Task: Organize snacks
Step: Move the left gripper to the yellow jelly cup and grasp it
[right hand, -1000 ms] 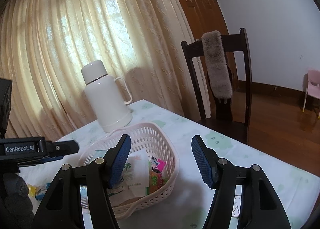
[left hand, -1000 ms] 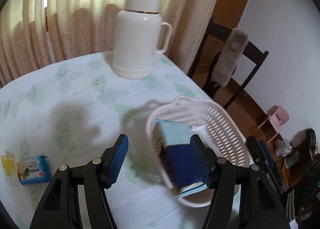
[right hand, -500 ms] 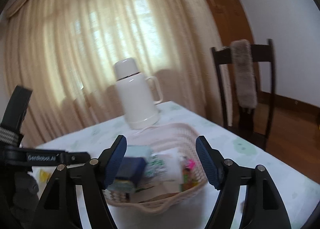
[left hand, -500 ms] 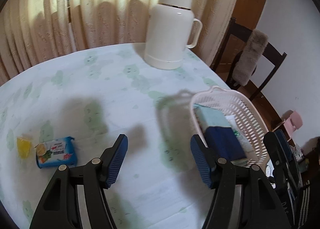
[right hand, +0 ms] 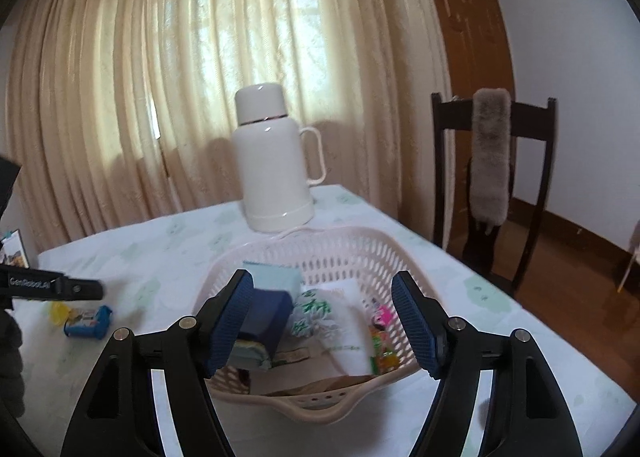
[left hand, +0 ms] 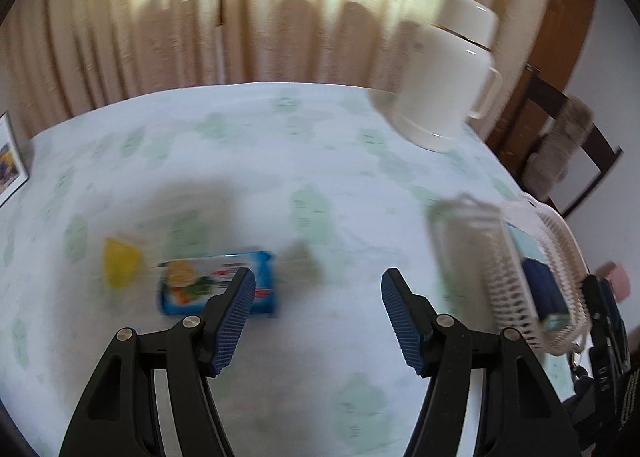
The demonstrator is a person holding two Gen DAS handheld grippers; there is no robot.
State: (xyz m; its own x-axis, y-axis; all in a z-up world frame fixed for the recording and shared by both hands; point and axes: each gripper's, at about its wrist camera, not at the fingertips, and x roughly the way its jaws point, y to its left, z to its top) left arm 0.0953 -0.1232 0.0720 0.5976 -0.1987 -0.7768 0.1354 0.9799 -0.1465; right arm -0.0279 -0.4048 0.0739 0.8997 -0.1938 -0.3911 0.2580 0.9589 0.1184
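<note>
The left gripper [left hand: 318,299] hangs above the bench [left hand: 320,177] with its jaws wide open and nothing between them. Just past its left fingertip lies a blue snack pack [left hand: 218,289], flat on the cloth, and a small yellow item [left hand: 120,267] sits just beside the pack on the far side from the gripper. The left view is blurred, so the print on the pack cannot be read.

The right gripper [right hand: 322,303] hovers over the near rim of the white basket [right hand: 360,253], its jaws also open and empty. Inside the basket lie a dark blue box [right hand: 270,311], a pale blue box [right hand: 276,277], a white-and-green packet [right hand: 332,313] and a small pink-and-green snack [right hand: 380,333]. A white flask [right hand: 276,161] stands on the bench behind the basket, and a chair [right hand: 492,125] stands off to the side.

The step in hand looks to be the fetching of the loose snacks still outside the basket, with the left gripper lined up near the blue pack. The next move probably calls for shifting that gripper sideways until the pack sits between the open jaws, lowering to the cloth, and closing across the pack's short side. The pack is thin and lies flat, so a shallow grip may slip; the yellow item nearby could be nudged.
</note>
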